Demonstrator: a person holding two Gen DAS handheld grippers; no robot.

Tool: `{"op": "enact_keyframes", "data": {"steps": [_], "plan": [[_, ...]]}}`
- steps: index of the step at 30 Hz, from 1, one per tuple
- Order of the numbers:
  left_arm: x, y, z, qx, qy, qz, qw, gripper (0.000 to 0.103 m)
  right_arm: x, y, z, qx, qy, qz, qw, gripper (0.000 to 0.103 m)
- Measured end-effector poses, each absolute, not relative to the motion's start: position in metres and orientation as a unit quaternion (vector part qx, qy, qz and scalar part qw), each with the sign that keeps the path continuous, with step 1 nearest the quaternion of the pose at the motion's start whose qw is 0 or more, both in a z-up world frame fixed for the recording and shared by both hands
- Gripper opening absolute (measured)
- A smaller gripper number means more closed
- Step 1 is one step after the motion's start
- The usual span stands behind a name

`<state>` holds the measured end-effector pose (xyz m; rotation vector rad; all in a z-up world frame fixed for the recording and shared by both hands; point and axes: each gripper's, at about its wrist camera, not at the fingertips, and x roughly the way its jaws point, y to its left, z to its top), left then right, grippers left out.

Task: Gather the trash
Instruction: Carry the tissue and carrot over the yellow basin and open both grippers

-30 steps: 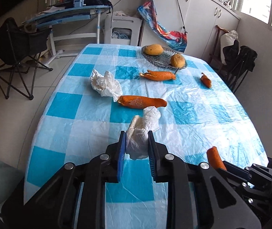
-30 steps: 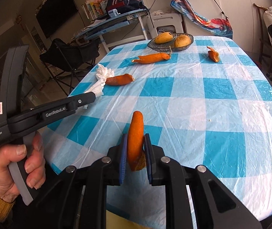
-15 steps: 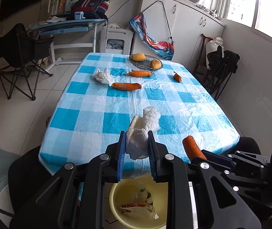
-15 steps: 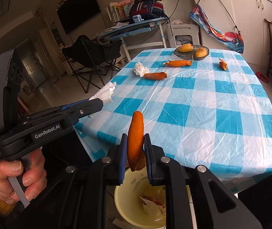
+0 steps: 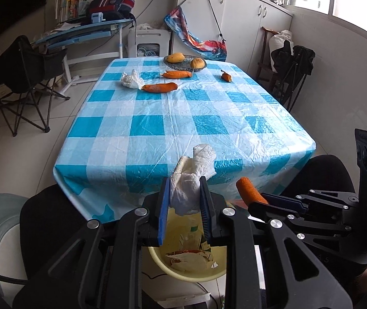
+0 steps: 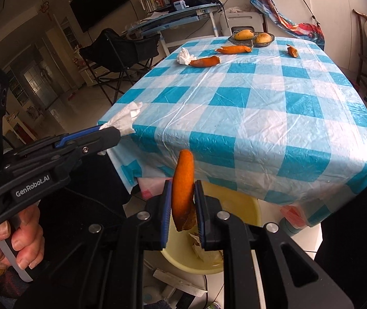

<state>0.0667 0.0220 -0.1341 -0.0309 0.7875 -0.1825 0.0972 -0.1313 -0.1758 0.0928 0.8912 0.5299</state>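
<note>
Left gripper [image 5: 184,200] clamps a tissue [image 5: 192,177], right gripper [image 6: 182,207] a peel [image 6: 182,188], both above the bin [image 6: 237,265]. Left on the tabletop [image 5: 183,121], far end: another tissue [image 5: 131,80] and three peels.

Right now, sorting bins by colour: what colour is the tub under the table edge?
Pale yellow tub, clearest in the right wrist view.

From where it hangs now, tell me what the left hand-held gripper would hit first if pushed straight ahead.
Probably the near edge of the checked tablecloth. The left hand-held gripper, shut on a crumpled tissue, aims at the drape beyond the yellow basin below; depth is unclear.
</note>
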Motion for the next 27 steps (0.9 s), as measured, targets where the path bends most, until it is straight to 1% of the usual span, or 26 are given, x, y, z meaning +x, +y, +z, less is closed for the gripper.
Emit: {"op": "enact_keyframes", "data": {"steps": [17,22,24,26,27], "plan": [[0.029,0.022,-0.108,-0.001,0.344,-0.085,0.935,0.021,0.079,-0.131,-0.173,0.038,0.423,0.242,0.873,0.018],[0.031,0.020,-0.113,0.001,0.356,-0.084,0.931,0.022,0.082,-0.132,-0.180,0.044,0.434,0.228,0.870,0.019],[0.033,0.019,-0.121,0.002,0.365,-0.074,0.928,0.027,0.084,-0.138,-0.182,0.057,0.439,0.221,0.869,0.021],[0.037,0.020,-0.132,0.002,0.389,-0.068,0.919,0.041,0.084,-0.144,-0.183,0.073,0.440,0.214,0.869,0.024],[0.037,0.020,-0.136,0.000,0.396,-0.065,0.916,0.044,0.084,-0.147,-0.184,0.082,0.441,0.212,0.868,0.026]]}}
